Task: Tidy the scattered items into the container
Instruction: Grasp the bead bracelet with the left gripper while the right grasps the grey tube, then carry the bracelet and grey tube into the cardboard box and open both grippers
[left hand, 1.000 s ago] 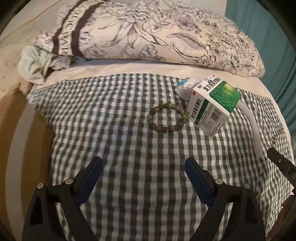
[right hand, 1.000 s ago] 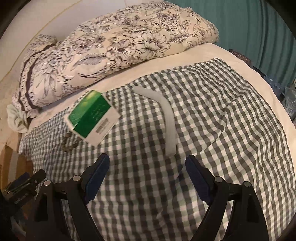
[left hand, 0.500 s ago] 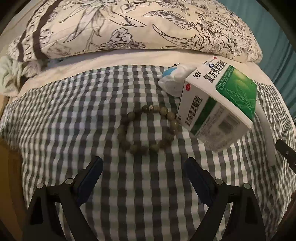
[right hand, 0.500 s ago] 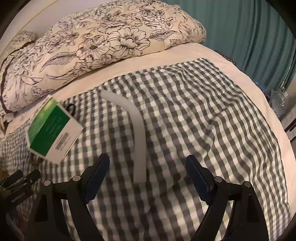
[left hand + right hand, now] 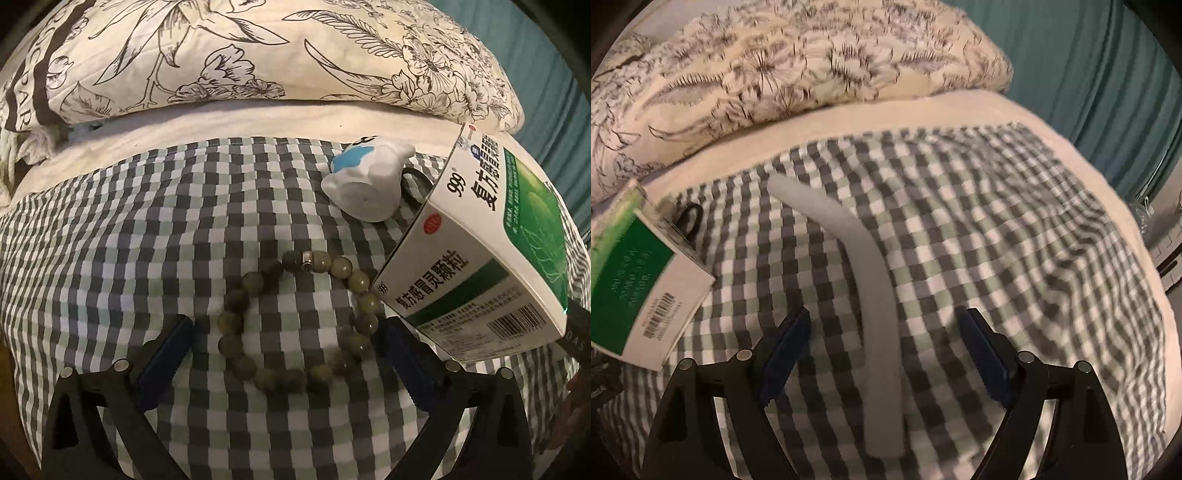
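My left tool (image 5: pixel 284 345) is low over the checked cloth (image 5: pixel 110 258) on the bed, its blue pads spread wide and still parting, and the bead bracelet (image 5: pixel 299 325) lies flat on the cloth between them, with neither pad pressing on it. The bracelet's right side sits just beside my right pad and touches the near corner of the medicine box (image 5: pixel 480 266), a white and green carton that is tilted with its barcode end toward me. Just beyond the bracelet and to the left of the box rests a small white figurine (image 5: pixel 369 184) with a blue patch, lying on its side, and a black loop (image 5: pixel 417 181) shows behind it. My right tool (image 5: pixel 886 339) is released too, both pads apart, and the curved white foam strip (image 5: pixel 879 295) runs up the cloth between them without being pinched; its near end lies below the pads and its far end bends away to the left. In that view the medicine box (image 5: pixel 646 288) sits at the left edge, well apart from the strip. Farther back a cream sheet (image 5: pixel 221 125) edges the checked cloth, then a folded floral quilt (image 5: pixel 258 48), and behind everything a teal curtain (image 5: pixel 1089 74).
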